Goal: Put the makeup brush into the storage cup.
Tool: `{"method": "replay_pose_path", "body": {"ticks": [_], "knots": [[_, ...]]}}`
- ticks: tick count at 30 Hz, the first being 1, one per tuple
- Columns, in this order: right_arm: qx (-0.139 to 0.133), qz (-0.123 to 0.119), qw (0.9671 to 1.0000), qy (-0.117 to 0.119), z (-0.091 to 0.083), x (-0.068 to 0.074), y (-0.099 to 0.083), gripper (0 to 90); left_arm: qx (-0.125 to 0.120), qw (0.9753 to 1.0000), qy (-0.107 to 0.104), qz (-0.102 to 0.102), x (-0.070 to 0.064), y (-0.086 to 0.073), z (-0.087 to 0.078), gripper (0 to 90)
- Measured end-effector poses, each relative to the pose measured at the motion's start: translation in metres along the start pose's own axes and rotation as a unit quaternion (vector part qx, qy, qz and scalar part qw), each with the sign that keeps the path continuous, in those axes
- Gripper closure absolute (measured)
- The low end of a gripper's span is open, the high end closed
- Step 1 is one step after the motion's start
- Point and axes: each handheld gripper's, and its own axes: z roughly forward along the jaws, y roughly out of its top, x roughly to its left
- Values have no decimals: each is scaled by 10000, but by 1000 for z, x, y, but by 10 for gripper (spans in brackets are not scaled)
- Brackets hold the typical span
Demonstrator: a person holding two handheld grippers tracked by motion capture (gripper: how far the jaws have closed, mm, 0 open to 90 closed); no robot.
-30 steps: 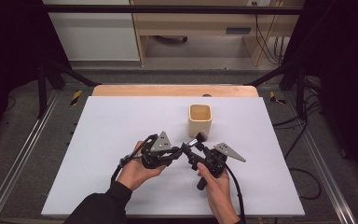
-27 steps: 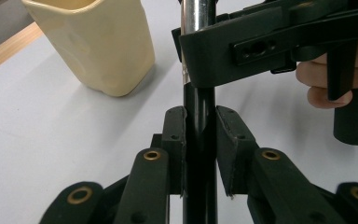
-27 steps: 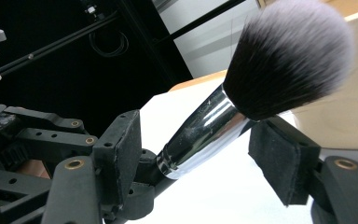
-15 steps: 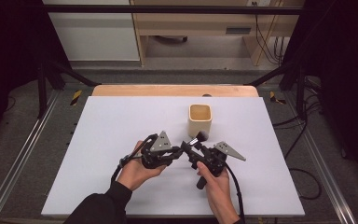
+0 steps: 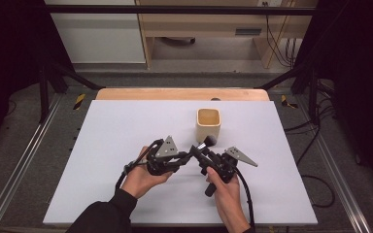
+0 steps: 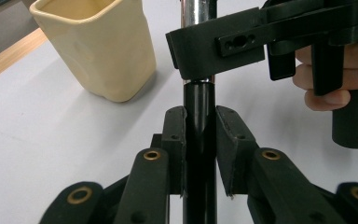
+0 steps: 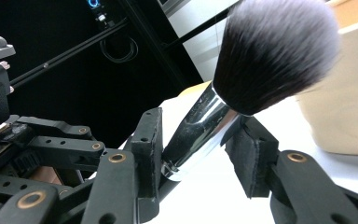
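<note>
A makeup brush (image 5: 210,140) with dark bristles, a silver ferrule and a black handle hangs tilted between my two grippers, just in front of a cream square cup (image 5: 208,124). My left gripper (image 5: 188,156) is shut on the black handle (image 6: 198,116), as the left gripper view shows close up. My right gripper (image 5: 200,149) is shut on the silver ferrule (image 7: 200,130), just below the bristles (image 7: 275,51). The cup (image 6: 98,51) stands upright, apart from the brush, and looks empty from above.
The white table top (image 5: 126,126) has a wooden strip along its far edge. Black frame rails run along both sides. A hand holds each gripper near the table's front middle; the right gripper's handle (image 6: 354,116) shows at the right of the left gripper view.
</note>
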Motion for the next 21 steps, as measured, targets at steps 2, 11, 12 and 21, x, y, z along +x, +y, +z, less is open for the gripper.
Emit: {"method": "replay_pose_path", "body": {"ticks": [2,11,12,21], "knots": [[47,42,10000,-3,0,0,0,581,12,10000,-6,6,0,0,0,743],[39,90,9999,56,0,1,0,606,21,10000,-6,3,0,-1,1,743],[36,94,9999,64,0,1,0,607,22,10000,-3,8,-1,0,1,743],[41,51,9999,97,-1,1,1,627,28,10000,-7,8,-1,0,1,743]]}}
